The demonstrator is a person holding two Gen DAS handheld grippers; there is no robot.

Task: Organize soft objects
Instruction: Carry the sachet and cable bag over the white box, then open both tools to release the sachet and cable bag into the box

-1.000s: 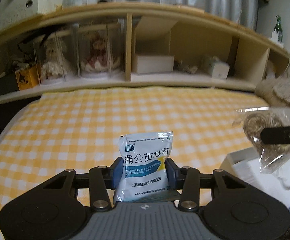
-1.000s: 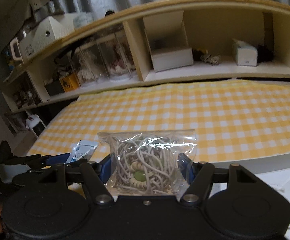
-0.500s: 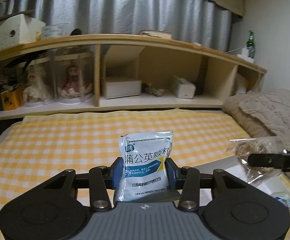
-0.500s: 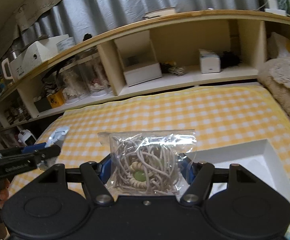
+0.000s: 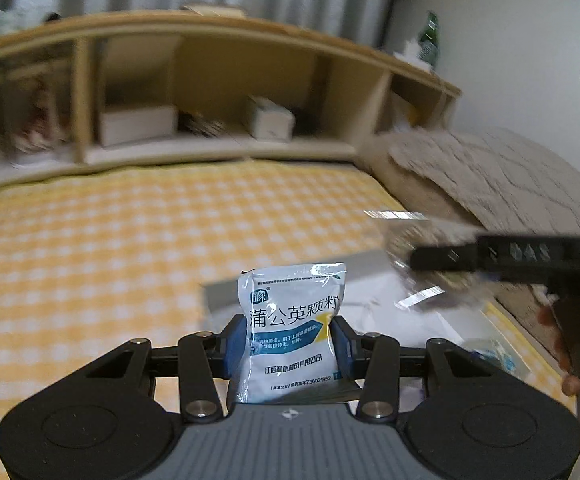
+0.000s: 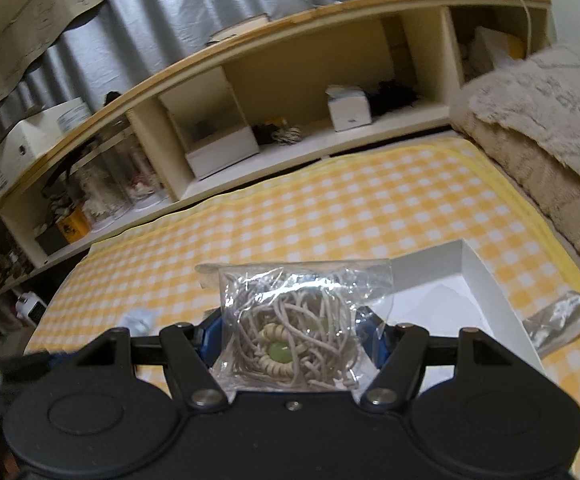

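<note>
nearby, beige blanket borders white box.

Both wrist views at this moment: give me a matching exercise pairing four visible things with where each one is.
Things:
1. white-and-blue printed sachet
2. clear plastic bag of grey cords
3. shallow white cardboard box
4. beige fluffy blanket

Places:
A. lying open on the yellow checked cloth
B. clamped in the left claw
C. piled at the bed's right edge
D. clamped in the right claw

Pairs: 1-B, 2-D, 3-A, 4-C
</note>
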